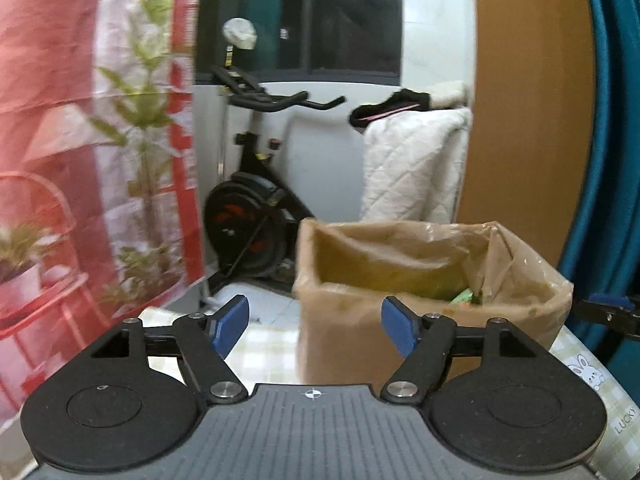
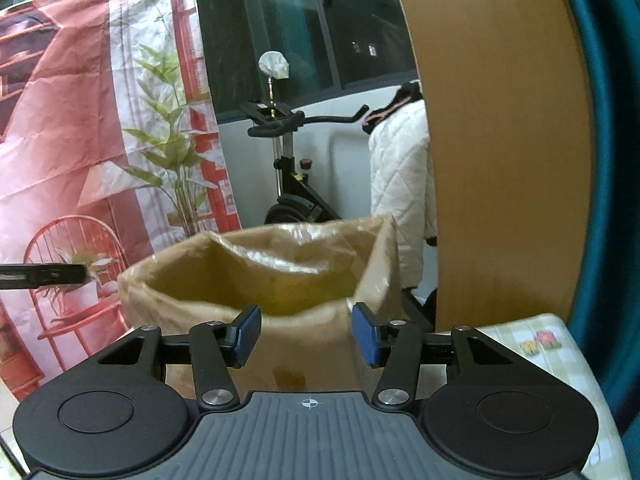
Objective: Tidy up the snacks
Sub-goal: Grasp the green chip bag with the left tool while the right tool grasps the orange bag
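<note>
An exercise bike (image 1: 256,216), a white quilt (image 1: 412,168) and a wooden panel (image 1: 528,112) are standing behind the bag-lined box (image 1: 424,280), which is sitting on the checked tablecloth (image 1: 264,348). Something green is showing inside. The left gripper (image 1: 315,325) is gaping wide, empty; the right gripper (image 2: 306,335) is hovering narrower, empty.

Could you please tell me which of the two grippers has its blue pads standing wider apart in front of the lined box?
The left gripper: its pads gape wider than those of the right gripper. Both are empty, facing the box.
</note>
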The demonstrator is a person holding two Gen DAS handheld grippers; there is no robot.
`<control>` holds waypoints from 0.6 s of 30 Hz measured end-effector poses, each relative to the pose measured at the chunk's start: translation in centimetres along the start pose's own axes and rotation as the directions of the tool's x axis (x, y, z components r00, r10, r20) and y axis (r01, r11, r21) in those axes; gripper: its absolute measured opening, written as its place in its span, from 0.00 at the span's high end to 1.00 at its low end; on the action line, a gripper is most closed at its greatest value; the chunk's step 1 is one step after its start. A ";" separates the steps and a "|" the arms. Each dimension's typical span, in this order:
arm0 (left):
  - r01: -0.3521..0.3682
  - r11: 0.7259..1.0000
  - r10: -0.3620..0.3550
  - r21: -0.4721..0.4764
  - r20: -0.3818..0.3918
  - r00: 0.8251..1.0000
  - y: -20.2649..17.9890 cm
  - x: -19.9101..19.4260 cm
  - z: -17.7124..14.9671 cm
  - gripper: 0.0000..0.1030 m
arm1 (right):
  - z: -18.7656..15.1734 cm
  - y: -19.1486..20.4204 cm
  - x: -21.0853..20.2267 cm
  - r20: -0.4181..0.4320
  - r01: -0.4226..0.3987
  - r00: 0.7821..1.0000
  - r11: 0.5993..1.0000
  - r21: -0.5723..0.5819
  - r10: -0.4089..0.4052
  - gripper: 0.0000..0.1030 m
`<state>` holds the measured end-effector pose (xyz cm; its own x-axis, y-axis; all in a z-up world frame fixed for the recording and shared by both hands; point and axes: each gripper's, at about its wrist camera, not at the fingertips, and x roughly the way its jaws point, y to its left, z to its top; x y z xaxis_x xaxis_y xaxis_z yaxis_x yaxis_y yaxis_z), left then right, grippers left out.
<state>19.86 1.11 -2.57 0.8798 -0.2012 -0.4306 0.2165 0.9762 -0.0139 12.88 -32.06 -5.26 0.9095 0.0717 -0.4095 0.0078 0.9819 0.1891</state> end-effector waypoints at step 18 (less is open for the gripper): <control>0.032 0.996 -0.048 -0.082 -0.202 0.978 0.8 -2.9 -9.7 0.26 | -11.5 3.9 0.1 -0.235 -0.025 0.971 0.998 0.062 0.039 0.47</control>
<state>13.36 3.25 -10.04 0.7648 -0.2278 -0.6026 0.2096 0.9725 -0.1016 8.24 -26.23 -14.85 0.7857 0.1492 -0.6004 0.0107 0.9671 0.2543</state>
